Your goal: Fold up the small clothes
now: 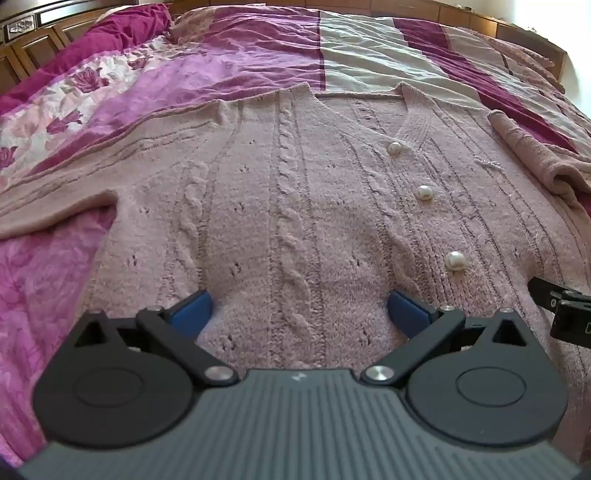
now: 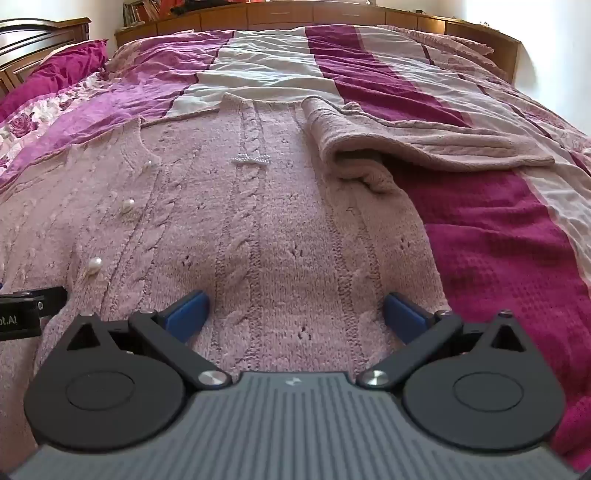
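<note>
A pale pink cable-knit cardigan (image 1: 295, 192) with pearl buttons (image 1: 424, 192) lies flat, front up, on the bed. Its left sleeve (image 1: 55, 206) stretches out to the left; its right sleeve (image 2: 406, 144) lies bunched and folded beside the body. My left gripper (image 1: 299, 314) hovers over the lower left half of the cardigan, blue pads wide apart and nothing between them. My right gripper (image 2: 293, 314) hangs open over the lower right half of the cardigan (image 2: 258, 221), also empty. Each gripper's edge shows in the other's view.
The bed carries a magenta, pink and cream striped cover (image 2: 498, 258), with a floral part (image 1: 55, 110) at the left. A wooden headboard (image 2: 314, 14) runs along the far side. Bare cover lies right of the cardigan.
</note>
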Demonstrator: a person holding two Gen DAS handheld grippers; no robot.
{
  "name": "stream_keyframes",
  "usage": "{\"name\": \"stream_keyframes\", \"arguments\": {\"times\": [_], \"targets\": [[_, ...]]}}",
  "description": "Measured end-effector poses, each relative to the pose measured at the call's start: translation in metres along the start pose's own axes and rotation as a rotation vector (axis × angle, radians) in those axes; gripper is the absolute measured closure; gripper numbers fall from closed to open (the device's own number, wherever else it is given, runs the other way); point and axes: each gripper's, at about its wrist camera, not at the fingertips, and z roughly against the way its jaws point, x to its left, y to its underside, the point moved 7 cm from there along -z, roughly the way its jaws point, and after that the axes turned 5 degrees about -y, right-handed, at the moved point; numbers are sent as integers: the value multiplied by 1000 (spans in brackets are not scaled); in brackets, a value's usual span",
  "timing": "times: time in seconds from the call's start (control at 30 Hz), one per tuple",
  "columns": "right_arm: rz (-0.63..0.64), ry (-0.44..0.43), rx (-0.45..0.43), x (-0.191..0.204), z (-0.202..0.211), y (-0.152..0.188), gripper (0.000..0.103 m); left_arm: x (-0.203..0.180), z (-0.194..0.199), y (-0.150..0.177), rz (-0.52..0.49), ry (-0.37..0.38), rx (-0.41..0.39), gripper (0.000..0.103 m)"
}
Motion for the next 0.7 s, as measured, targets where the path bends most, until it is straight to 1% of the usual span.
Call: {"name": "stream_keyframes", "arguments": {"times": [0.07,0.1,0.2,0.23,0.33,0.37,0.7], "targets": [[0,0,1,0,0,0,0,-2,1,1,3,3,-4,0],[0,0,1,0,0,1,0,-2,0,0,1,-8,11,0],[0,-1,-2,0,0,1,0,-6,0,-3,1,-10,14,0],[1,-1,-2,0,0,1,0,-1,0,2,2,-1,-1,0],[2,1,-3,0,0,2,0,-4,2,2,-2,-6,-6,0],[3,1,-4,1,0,2,0,1,1,0,2,-1,-3,0],[6,3,-8,1,2,3,0,0,0,0,1,-3,1,0]]}}
